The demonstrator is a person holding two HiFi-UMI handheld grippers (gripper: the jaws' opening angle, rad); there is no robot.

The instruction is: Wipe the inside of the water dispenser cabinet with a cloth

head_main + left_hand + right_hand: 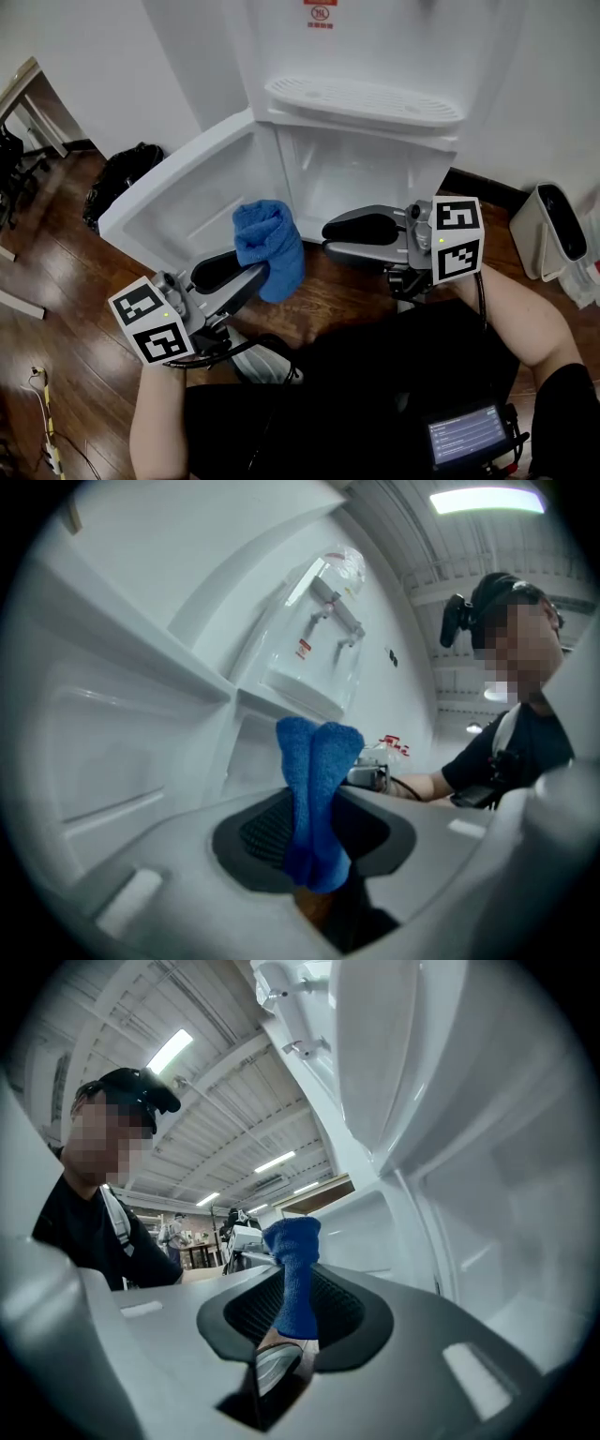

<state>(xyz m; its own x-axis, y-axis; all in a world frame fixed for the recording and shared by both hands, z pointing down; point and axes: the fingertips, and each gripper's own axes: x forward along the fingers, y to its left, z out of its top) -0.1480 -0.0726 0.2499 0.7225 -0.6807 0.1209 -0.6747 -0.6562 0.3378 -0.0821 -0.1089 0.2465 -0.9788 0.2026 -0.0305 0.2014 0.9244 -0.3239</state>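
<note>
Closest to us is a small lit screen point(466, 434) on the person's black shirt. Beyond it the left gripper point(255, 274) pinches a folded blue terry cloth point(270, 242). The right gripper point(326, 234) has its jaws slightly apart and empty, just beside the cloth. Only the left gripper view gives us the dispenser's taps point(336, 616). Only the head view shows the dark wooden floor point(66, 281) and the open white cabinet point(366, 178). The cloth's long axis crosses the jaws, its free end toward the cabinet.

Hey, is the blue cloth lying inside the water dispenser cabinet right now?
No, the blue cloth is clamped in the left tool, out in front of the open cabinet.
</note>
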